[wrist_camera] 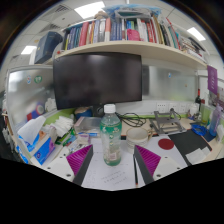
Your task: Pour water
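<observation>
A clear plastic water bottle [112, 138] with a white cap and a green label stands upright on a white sheet of paper [108, 172] on the desk. My gripper [113, 162] is open. Its two magenta pads [81, 158] sit to either side of the bottle's base, with a gap at each side. The bottle stands between the fingers and just ahead of them, resting on its own. A white bowl [136, 131] lies just behind and to the right of the bottle.
A large dark monitor [97, 79] stands behind the bottle under a shelf of books [120, 32]. Clutter of papers and blue items [38, 140] lies at the left. A red round object [166, 144] and cables lie at the right.
</observation>
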`<state>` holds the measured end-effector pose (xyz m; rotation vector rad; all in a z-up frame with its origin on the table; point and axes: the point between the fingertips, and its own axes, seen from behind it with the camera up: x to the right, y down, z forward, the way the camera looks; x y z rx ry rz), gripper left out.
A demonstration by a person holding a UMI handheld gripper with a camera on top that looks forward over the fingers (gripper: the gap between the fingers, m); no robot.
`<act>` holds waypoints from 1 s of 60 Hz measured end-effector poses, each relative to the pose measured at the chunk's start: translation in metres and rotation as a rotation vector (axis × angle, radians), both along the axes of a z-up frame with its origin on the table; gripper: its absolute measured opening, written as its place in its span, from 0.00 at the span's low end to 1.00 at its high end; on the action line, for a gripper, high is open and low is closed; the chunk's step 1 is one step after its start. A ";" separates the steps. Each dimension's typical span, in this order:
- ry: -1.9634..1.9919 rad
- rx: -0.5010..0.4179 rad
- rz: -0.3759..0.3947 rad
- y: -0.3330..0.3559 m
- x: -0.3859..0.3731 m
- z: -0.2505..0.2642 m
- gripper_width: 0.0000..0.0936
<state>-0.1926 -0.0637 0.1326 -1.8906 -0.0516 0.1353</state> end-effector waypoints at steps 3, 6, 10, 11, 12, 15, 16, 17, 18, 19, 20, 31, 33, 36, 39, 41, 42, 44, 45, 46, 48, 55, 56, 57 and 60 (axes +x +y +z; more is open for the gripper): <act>-0.013 0.020 -0.018 0.025 -0.010 -0.012 0.92; -0.023 0.031 -0.029 0.044 -0.014 -0.020 0.92; -0.043 0.057 -0.047 0.068 -0.017 -0.027 0.91; -0.049 0.063 -0.050 0.073 -0.017 -0.028 0.92; -0.054 0.070 -0.054 0.078 -0.017 -0.028 0.92; -0.062 0.087 -0.062 0.090 -0.019 -0.030 0.90; -0.065 0.090 -0.063 0.094 -0.020 -0.031 0.89; -0.067 0.092 -0.066 0.097 -0.020 -0.032 0.87; -0.067 0.095 -0.070 0.100 -0.021 -0.033 0.84; -0.069 0.098 -0.073 0.103 -0.021 -0.033 0.81; -0.072 0.101 -0.075 0.106 -0.022 -0.033 0.78; -0.064 0.127 -0.136 0.128 -0.013 -0.032 0.55; -0.058 0.123 -0.143 0.131 -0.012 -0.031 0.53; -0.052 0.110 -0.145 0.133 -0.013 -0.032 0.49; -0.051 0.094 -0.141 0.135 -0.014 -0.033 0.44; -0.053 0.085 -0.141 0.135 -0.013 -0.033 0.41; -0.056 0.083 -0.140 0.136 -0.013 -0.033 0.39; -0.057 0.080 -0.133 0.136 -0.014 -0.034 0.38; -0.059 0.077 -0.132 0.136 -0.014 -0.034 0.38; -0.064 0.073 -0.130 0.136 -0.014 -0.034 0.36; -0.067 0.068 -0.128 0.137 -0.015 -0.033 0.34; 0.017 0.055 -0.120 0.140 -0.026 -0.020 0.34; 0.039 0.053 -0.121 0.140 -0.028 -0.017 0.34; 0.065 0.050 -0.119 0.140 -0.031 -0.013 0.34; 0.167 0.044 -0.120 0.142 -0.039 0.000 0.34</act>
